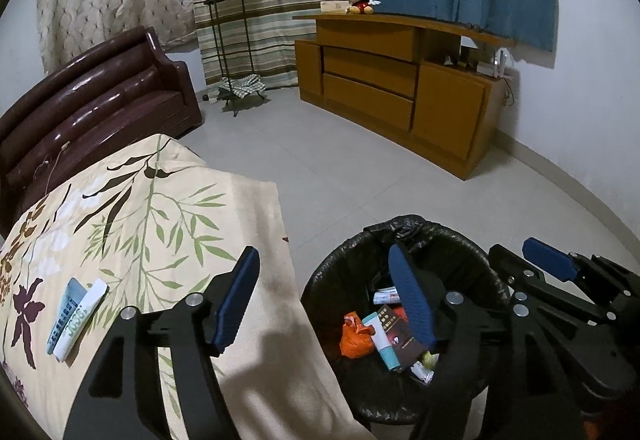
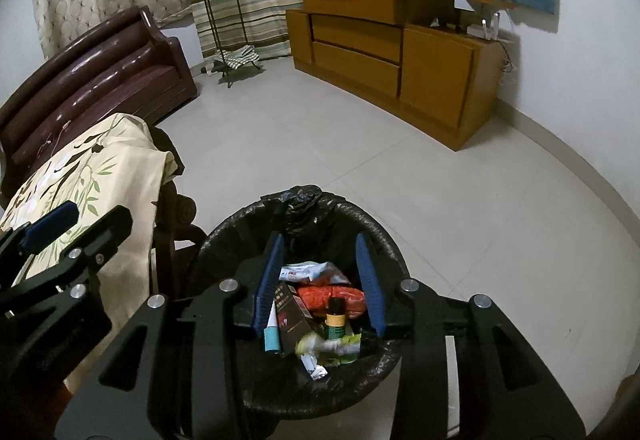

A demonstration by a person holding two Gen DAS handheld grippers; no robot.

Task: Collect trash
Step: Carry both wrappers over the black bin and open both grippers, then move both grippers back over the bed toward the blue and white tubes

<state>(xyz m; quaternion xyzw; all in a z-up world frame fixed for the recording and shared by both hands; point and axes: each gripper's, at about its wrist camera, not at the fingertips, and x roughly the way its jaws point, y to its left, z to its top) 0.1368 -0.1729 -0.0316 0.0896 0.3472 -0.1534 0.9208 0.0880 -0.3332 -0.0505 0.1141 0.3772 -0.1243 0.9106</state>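
Tiled floor (image 2: 400, 179) | bin (image 2: 240, 240) holds trash | tubes (image 1: 76, 316) on cloth (image 1: 160, 199) | both jaws apart, empty

Both wrist cams look steeply down, close over the lined trash bin (image 1: 404, 324) (image 2: 304, 320); left one also covers the floral cloth (image 1: 140, 224). Both share bin, sofa (image 1: 100, 95) (image 2: 100, 55), cabinet (image 1: 392, 87) (image 2: 380, 51).
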